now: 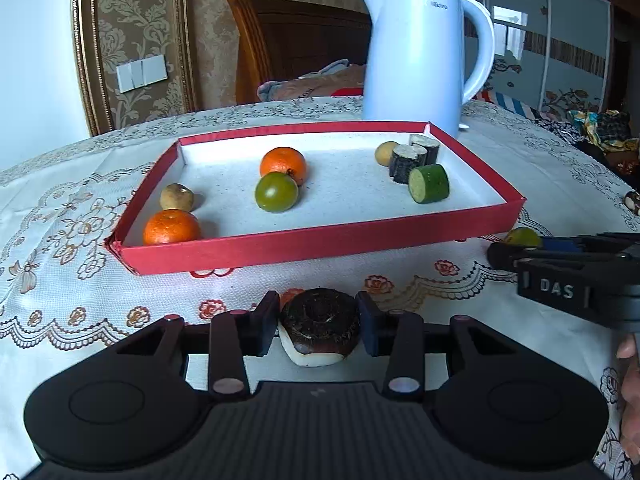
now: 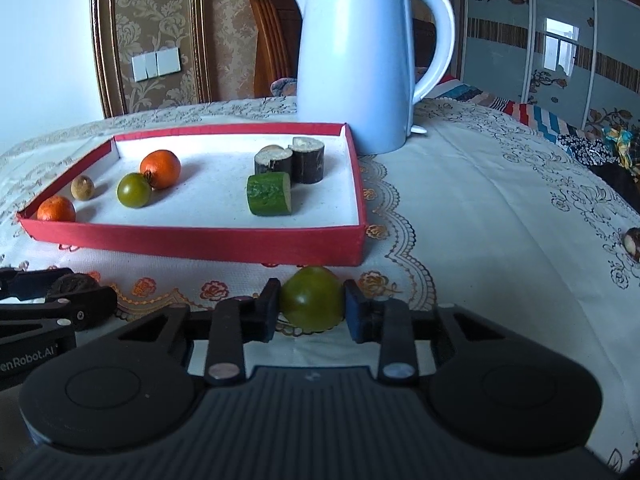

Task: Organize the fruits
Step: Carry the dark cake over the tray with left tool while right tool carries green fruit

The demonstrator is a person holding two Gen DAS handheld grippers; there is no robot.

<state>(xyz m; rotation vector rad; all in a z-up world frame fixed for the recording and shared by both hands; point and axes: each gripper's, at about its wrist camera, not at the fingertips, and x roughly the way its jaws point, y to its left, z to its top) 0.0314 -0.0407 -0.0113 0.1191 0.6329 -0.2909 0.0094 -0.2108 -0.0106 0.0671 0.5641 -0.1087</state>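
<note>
Dark-skinned, half-peeled and probably brittle, the chestnut [image 1: 318, 326] sits clamped across its middle in the left gripper [image 1: 318, 326], while the right gripper [image 2: 310, 304] pinches the smooth, firm, roll-prone green fruit [image 2: 312, 300] at its widest girth, just short of the tray [image 2: 192, 242].

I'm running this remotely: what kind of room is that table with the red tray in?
Most likely a bedroom in a home. Behind the lace-clothed table stand a carved wooden headboard with rumpled bedding and a sliding-door wardrobe with floral panels. The damask wallpaper also looks domestic.
</note>
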